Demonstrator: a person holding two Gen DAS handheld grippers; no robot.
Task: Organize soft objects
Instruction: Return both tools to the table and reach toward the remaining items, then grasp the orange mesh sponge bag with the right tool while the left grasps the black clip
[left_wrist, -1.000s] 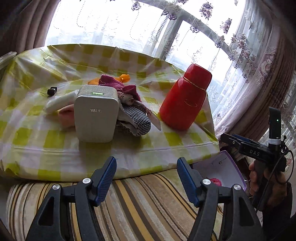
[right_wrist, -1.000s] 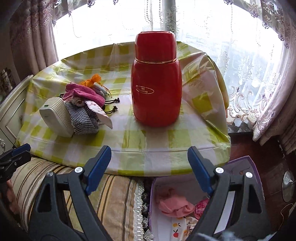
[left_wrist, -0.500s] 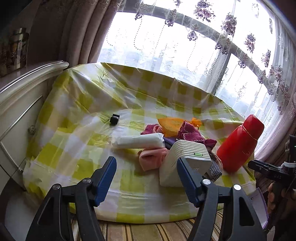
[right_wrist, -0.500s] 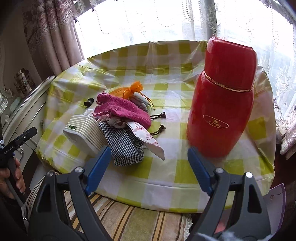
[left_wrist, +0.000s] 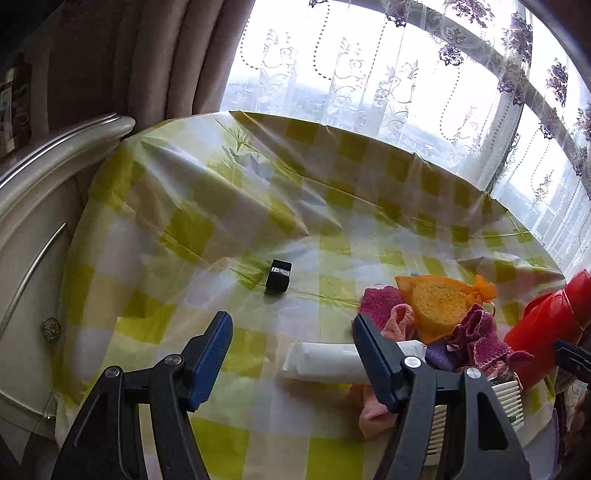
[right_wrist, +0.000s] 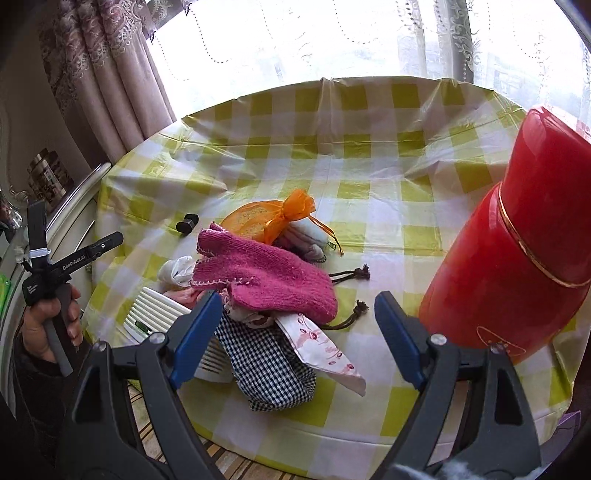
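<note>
A heap of soft things lies on the yellow-checked table (right_wrist: 369, 155): a pink knitted cloth (right_wrist: 266, 273) on top, a black-and-white checked pouch (right_wrist: 273, 365) in front, an orange mesh bag (right_wrist: 273, 218) behind. My right gripper (right_wrist: 299, 343) hovers open just before the heap, nothing between its fingers. In the left wrist view the same heap sits at the right, with the orange mesh bag (left_wrist: 439, 302), a white roll (left_wrist: 321, 362) and a pink cloth (left_wrist: 373, 410). My left gripper (left_wrist: 291, 362) stands open above the bare cloth left of the heap.
A tall red flask (right_wrist: 517, 251) stands right of the heap. A white ribbed box (right_wrist: 162, 314) leans against the heap's left side. A small black block (left_wrist: 279, 275) lies alone on the cloth. A white cabinet (left_wrist: 33, 229) borders the table at left.
Both grippers have swung leftwards across the table. The left view has moved off the box and flask onto bare cloth; the right view now centres on the heap, closer. Jaws unchanged.
</note>
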